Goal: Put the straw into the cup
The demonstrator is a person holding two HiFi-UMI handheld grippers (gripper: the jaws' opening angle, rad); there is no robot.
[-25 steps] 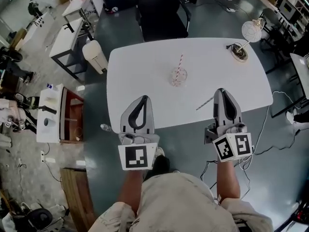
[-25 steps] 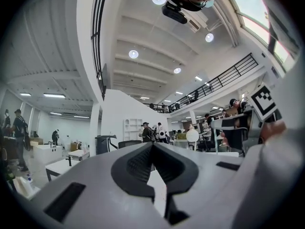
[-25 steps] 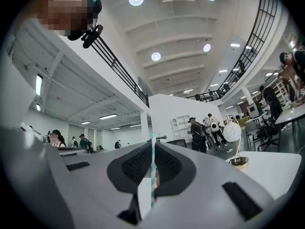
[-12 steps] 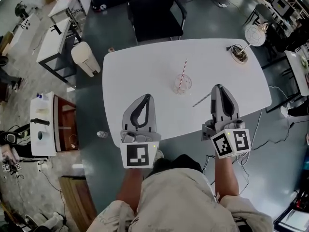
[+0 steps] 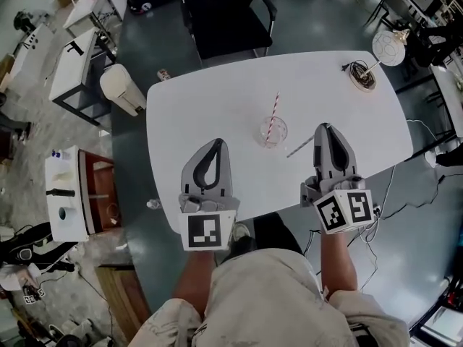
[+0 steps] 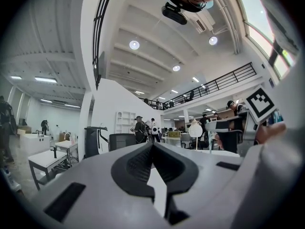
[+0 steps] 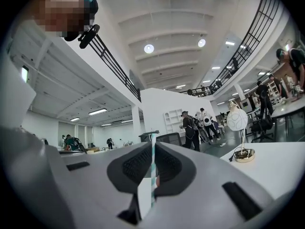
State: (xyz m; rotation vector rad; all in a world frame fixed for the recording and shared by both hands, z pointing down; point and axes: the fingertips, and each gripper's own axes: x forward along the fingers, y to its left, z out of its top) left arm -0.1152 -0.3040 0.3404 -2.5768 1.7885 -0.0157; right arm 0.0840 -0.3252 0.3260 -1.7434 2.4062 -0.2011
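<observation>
A clear cup [image 5: 273, 131] stands mid-table on the white table [image 5: 210, 100], with a red-and-white striped straw [image 5: 275, 109] upright in it. My right gripper [image 5: 325, 126] is just right of the cup, shut on a thin teal-striped straw [image 5: 299, 148] that sticks out from its tip toward the cup's near side. In the right gripper view that straw [image 7: 153, 173] runs up between the closed jaws. My left gripper [image 5: 216, 143] hovers over the table's near left part, left of the cup, shut with nothing in it; its tips [image 6: 152, 145] meet.
A white globe lamp [image 5: 389, 47] on a round base [image 5: 362, 79] with a cable stands at the table's far right corner. A black chair [image 5: 224, 20] sits behind the table. A white bin [image 5: 119, 89] and a small cabinet [image 5: 69, 194] stand on the floor at left.
Both grippers have moved forward over the table. The right one, with its straw, is now closer beside the cup. Jaws look unchanged.
</observation>
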